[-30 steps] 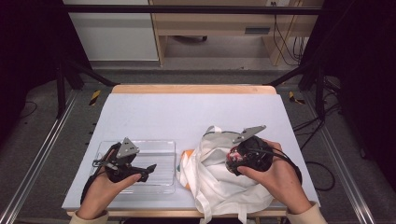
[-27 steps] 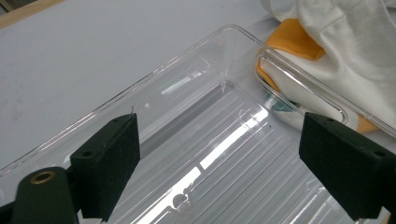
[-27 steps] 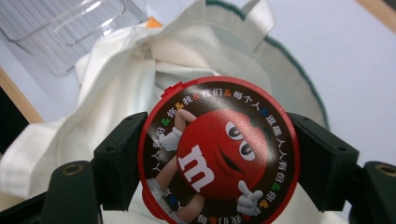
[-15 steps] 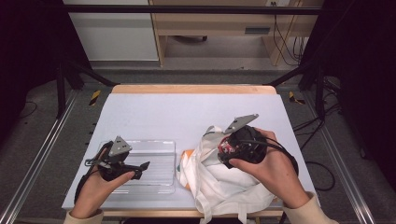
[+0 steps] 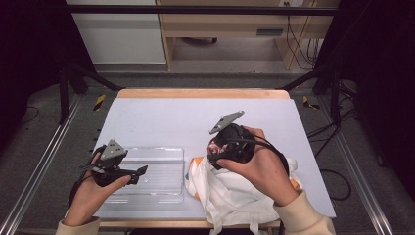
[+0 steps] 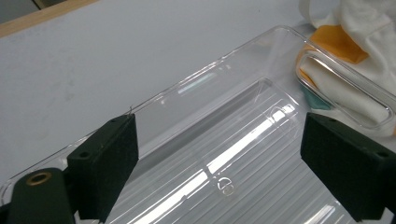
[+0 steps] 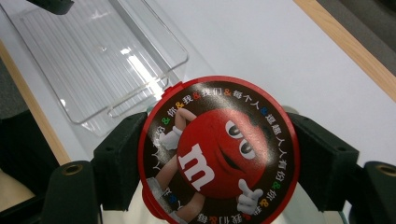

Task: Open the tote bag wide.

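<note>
Tin: round, glossy red lid, clamped in right hand-held gripper | left hand-held gripper: jaws apart over ribbed clear tray

Each hand carries a black gripper, the left gripper and the right gripper, with a grey three-cornered plate on top. The jaws are flat black blocks with small round screw holes; brass-coloured bushings sit at their base. A black cable trails from the right one. The sleeves are cream-coloured.

A white cloth bag lay on the desk, directly beneath the right gripper.
</note>
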Motion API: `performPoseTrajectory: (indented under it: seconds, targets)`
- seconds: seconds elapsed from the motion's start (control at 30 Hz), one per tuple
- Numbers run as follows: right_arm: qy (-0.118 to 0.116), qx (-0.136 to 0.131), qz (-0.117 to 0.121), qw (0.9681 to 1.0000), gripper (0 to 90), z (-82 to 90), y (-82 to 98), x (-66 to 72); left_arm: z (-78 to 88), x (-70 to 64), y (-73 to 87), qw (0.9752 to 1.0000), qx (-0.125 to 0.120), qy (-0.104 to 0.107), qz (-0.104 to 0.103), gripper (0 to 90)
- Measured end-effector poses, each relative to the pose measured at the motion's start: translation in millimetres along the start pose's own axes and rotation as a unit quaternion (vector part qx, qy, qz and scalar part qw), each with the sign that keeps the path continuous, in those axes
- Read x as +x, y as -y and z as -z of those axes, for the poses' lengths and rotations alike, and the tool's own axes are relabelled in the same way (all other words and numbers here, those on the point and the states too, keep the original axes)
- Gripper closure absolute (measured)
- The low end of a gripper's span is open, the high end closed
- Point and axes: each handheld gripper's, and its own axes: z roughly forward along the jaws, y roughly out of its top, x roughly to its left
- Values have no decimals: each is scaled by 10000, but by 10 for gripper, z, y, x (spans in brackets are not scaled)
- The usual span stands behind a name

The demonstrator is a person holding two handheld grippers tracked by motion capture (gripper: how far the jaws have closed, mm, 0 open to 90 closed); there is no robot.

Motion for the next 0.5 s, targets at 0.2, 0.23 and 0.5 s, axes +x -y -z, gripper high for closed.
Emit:
performPoseTrajectory:
  seconds: [0.2,0.23,0.5]
  targets:
    - [-51,-50,38,10000,257,-104,-137,19,16,100,49,10000,38,-28,80,110]
    - [-48,-56,46,10000,257,-122,-161,26,15,104,60,9999,39,-61,117,110]
    - [-195,-123,116,9997,257,-262,-333,106,42,119,64,9999,3,-61,147,110]
